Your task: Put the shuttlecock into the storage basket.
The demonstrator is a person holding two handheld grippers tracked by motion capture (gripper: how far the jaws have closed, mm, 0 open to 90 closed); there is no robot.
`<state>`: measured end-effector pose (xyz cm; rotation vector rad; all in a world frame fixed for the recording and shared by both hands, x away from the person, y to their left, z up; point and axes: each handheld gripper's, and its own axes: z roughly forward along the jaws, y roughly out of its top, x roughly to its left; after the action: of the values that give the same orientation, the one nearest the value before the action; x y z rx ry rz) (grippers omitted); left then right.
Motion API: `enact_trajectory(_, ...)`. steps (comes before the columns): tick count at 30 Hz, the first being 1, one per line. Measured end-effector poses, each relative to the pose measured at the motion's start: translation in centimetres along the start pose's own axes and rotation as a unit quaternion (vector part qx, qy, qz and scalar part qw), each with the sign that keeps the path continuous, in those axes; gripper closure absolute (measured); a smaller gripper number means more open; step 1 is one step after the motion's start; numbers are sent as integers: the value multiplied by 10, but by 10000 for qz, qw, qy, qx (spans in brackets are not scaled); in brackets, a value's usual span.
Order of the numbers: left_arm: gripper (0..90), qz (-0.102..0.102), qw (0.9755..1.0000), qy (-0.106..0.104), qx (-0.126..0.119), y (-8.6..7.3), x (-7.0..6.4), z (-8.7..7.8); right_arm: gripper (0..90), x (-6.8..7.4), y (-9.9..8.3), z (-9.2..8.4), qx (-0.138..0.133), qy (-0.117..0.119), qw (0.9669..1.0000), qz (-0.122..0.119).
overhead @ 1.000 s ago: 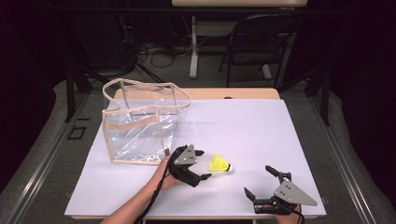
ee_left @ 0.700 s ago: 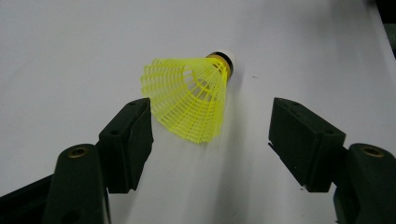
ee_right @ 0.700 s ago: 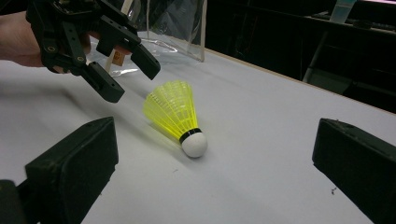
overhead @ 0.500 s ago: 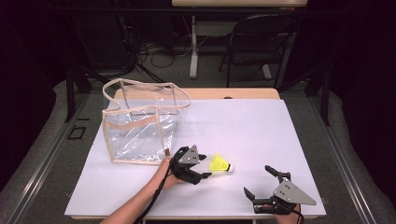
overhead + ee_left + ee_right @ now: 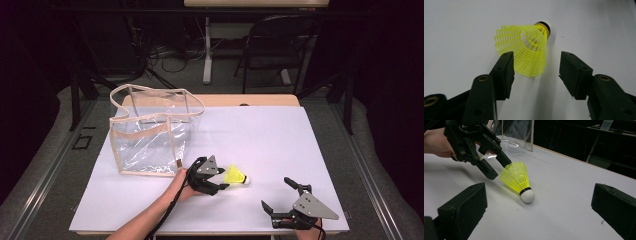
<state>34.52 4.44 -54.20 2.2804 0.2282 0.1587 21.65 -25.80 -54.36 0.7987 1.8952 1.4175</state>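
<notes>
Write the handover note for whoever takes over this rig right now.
Left gripper: fingers have just been closing around the skirt end of the yellow shuttlecock, with a gap on at least one side; not gripped yet.
Right gripper: open, holding nothing, near the table's front edge.
Shuttlecock lies on its side on the white table, white cork tip pointing away from the left gripper. The clear bag stands open-topped at the left.
Done: approach. Left: finish the grip, lift; probably into the bag.

No readable text, label, brand, number or sign appears anywhere.
</notes>
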Motion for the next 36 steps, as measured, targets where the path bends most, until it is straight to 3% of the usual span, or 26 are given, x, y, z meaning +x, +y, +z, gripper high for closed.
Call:
enact_trajectory(9,619,65,9998,-176,6,2,0,9,0,0,0,0,15,3,10000,11)
enact_trajectory(22,776,247,9995,-175,-79,2,2,11,0,0,-1,1,91,5,10000,3)
enact_trajectory(36,888,614,9979,-199,37,3,3,11,0,-1,-2,2,117,8,9999,14)
